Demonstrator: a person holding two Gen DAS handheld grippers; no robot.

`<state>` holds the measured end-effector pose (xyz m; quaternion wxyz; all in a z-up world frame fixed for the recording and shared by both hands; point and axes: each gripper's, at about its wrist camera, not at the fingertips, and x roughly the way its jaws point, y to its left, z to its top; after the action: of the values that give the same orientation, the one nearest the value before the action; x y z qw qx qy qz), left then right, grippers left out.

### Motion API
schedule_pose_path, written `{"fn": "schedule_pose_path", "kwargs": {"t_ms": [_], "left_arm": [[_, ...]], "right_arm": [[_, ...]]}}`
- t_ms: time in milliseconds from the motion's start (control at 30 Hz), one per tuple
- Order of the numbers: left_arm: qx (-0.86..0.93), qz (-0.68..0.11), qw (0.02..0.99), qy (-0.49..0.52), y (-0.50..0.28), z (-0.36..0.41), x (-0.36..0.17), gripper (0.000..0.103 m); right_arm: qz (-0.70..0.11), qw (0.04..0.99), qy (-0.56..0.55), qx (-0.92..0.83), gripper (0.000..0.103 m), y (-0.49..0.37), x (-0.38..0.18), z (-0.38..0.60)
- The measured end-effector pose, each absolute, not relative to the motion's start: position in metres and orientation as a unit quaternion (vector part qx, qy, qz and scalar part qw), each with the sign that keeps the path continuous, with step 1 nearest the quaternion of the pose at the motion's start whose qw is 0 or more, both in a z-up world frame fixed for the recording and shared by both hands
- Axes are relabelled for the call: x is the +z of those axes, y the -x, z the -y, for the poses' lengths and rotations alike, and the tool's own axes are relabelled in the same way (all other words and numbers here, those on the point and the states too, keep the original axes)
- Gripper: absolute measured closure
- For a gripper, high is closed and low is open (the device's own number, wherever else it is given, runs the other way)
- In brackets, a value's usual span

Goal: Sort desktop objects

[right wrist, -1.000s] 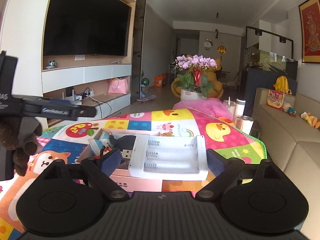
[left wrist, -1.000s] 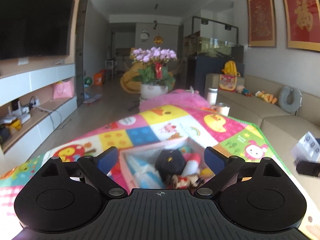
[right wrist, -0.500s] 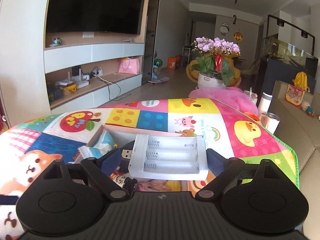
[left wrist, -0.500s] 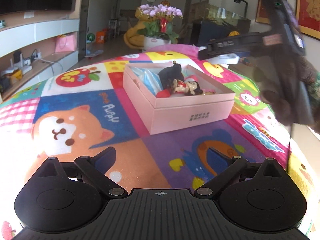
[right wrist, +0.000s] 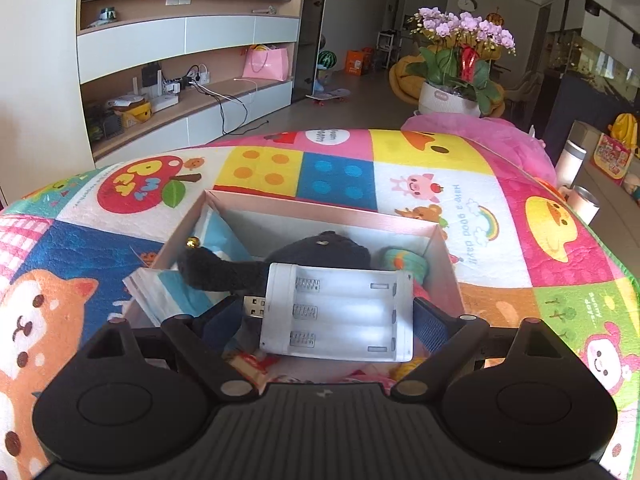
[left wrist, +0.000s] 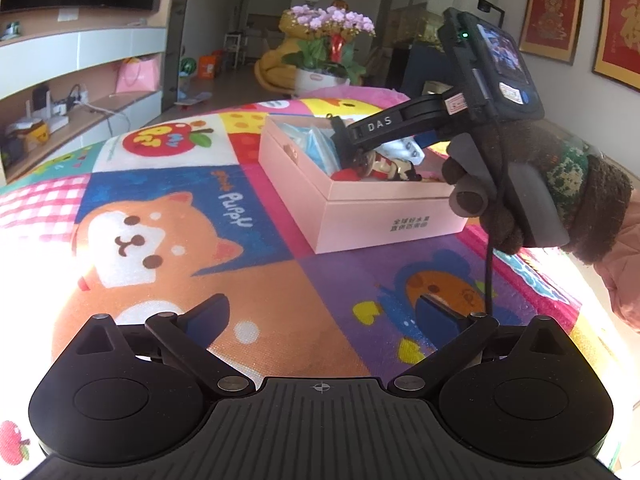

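The left gripper hangs low over the mat, near its front edge, fingers spread wide with nothing between them. The pink box lies ahead and to its right, well apart from it.

The right gripper is the one that matters now: it grips the white charger across its width, one finger on each short side. The charger's long axis runs side to side between the fingers, its battery slots face up, and a USB plug sticks out at its left end. In the left view the right gripper reaches in over the box from the right. The charger sits directly above the box's open interior, so the drop looks like a matter of lowering and releasing.

Inside the box, left to right: blue-and-white packets, a black plush toy and a green-orange item. The left view shows a small figurine too.
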<state>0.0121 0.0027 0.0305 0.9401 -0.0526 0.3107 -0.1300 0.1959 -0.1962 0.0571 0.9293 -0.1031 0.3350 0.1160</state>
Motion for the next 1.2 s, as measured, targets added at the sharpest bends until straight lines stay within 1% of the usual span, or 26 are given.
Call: {"fn": "schedule_pose_path", "kwargs": {"t_ms": [167,267,400,567,733,800,900,1000,1067,1200], "left_arm": [[-0.136,-0.311,0.939,0.045,-0.012,0.006,0.029,0.000],[-0.132,-0.308,0.942,0.030,-0.010,0.012,0.028,0.000],[-0.114,-0.303,0.946,0.019,-0.007,0.019,0.027,0.000],[-0.058,-0.310,0.949,-0.010,-0.008,0.029,0.022,0.000],[-0.025,-0.288,0.957,-0.022,-0.005,0.022,0.016,0.000],[-0.018,-0.287,0.957,-0.021,-0.007,0.018,0.013,0.000],[-0.030,-0.316,0.948,-0.006,-0.017,0.013,0.009,0.000],[-0.028,-0.338,0.940,-0.015,-0.025,0.019,0.003,0.000],[-0.023,-0.337,0.941,-0.014,-0.031,0.023,0.003,0.000],[-0.001,-0.340,0.940,-0.006,-0.043,0.027,0.001,0.000]], "right_arm": [[-0.316,0.934,0.076,0.146,0.003,-0.170,0.070,0.226],[-0.294,0.940,0.071,0.157,0.000,-0.139,0.079,0.245],[-0.287,0.947,0.041,0.137,0.000,-0.095,0.078,0.277],[-0.327,0.934,0.003,0.141,0.000,-0.042,0.049,0.295],[-0.350,0.928,-0.018,0.124,0.000,-0.007,0.024,0.287],[-0.350,0.927,-0.032,0.130,0.000,-0.003,0.021,0.286],[-0.346,0.932,-0.024,0.110,0.000,-0.011,0.018,0.287],[-0.375,0.922,-0.027,0.093,0.000,-0.032,0.007,0.293],[-0.365,0.925,-0.032,0.099,0.000,-0.034,0.007,0.294],[-0.372,0.923,0.016,0.095,0.000,-0.037,0.002,0.279]]}}
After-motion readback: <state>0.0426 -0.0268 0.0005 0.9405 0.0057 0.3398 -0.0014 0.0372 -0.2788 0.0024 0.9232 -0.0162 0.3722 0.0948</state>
